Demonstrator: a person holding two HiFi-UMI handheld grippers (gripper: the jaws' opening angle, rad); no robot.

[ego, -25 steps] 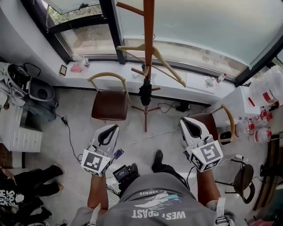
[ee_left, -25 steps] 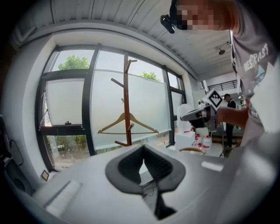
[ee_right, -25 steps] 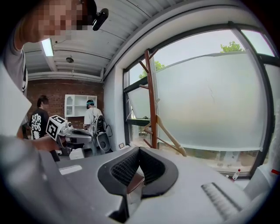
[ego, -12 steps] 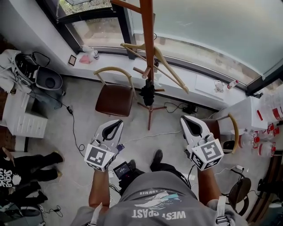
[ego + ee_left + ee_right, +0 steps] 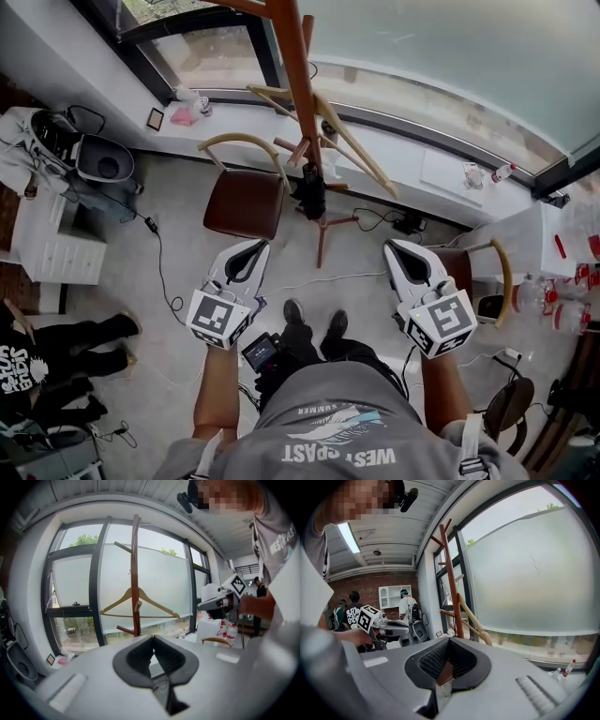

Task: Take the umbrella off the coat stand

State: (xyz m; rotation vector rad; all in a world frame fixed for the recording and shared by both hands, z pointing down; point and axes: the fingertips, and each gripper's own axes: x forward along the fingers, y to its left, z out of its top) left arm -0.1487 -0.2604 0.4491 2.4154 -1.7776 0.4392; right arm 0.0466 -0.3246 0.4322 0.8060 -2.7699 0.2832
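L tongs [image 5: 251,251] & R tongs [image 5: 401,251] both pinched shut, empty, well short of umbrella [image 5: 310,195] hanging on coat stand [image 5: 298,94]. Open floor [image 5: 361,258] between; chair [image 5: 246,202] just left of stand.

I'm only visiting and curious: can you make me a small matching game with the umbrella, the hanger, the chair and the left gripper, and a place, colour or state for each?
Things:
1. umbrella
2. hanger
3. chair
4. left gripper

Descriptions:
A. pale wood, hung on the coat stand, higher up the pole
B. shut, with nothing held
C. brown seat, on the floor left of the stand
D. black, hanging low on the pole

Pairs: 1-D, 2-A, 3-C, 4-B
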